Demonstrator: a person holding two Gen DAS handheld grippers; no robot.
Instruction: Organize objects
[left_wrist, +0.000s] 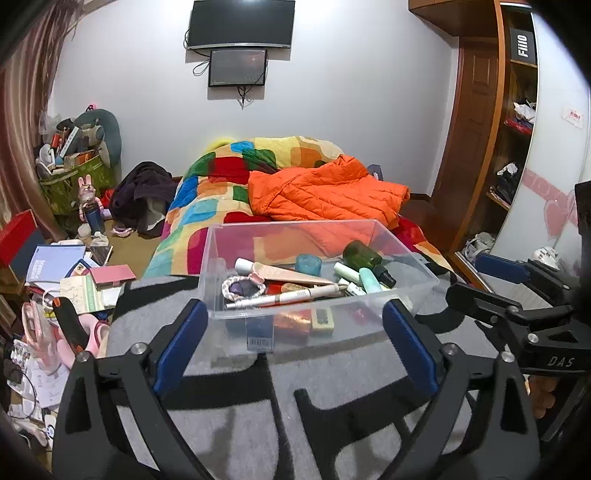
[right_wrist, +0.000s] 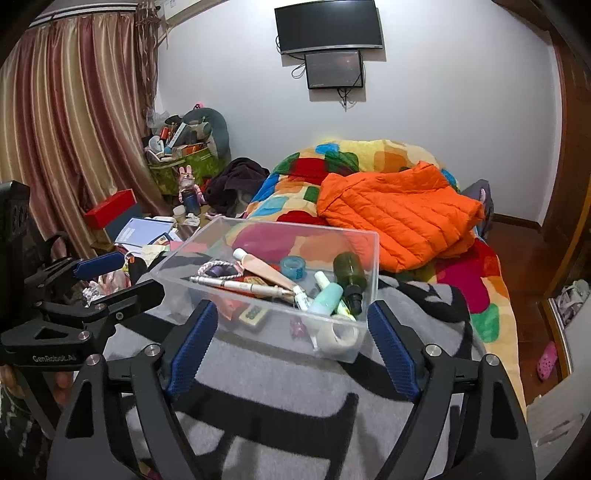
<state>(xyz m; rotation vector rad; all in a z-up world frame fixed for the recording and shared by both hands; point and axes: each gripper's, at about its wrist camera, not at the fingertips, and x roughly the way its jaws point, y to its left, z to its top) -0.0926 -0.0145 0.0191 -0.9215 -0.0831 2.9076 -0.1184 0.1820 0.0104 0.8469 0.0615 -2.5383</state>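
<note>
A clear plastic box (left_wrist: 413, 266) stands on a grey and black blanket (left_wrist: 332, 398) on the bed. It holds a dark green bottle (left_wrist: 364, 254), a mint tube (left_wrist: 369, 279), a peach tube (left_wrist: 284, 275), a white pen (left_wrist: 280, 297), a blue tape roll (left_wrist: 308, 264) and a braided band (left_wrist: 242, 286). My left gripper (left_wrist: 295, 314) is open and empty, just short of the box's near wall. My right gripper (right_wrist: 293, 317) is open and empty at the box (right_wrist: 373, 258) near wall. The green bottle (right_wrist: 349, 271) and mint tube (right_wrist: 327, 295) also show there.
An orange down jacket (left_wrist: 325, 192) lies on a colourful quilt (left_wrist: 207, 206) behind the box. Books and papers (left_wrist: 74, 273) litter the floor at the left, with a full green bag (left_wrist: 74, 173) in the corner. A wooden wardrobe (left_wrist: 476, 147) stands at the right.
</note>
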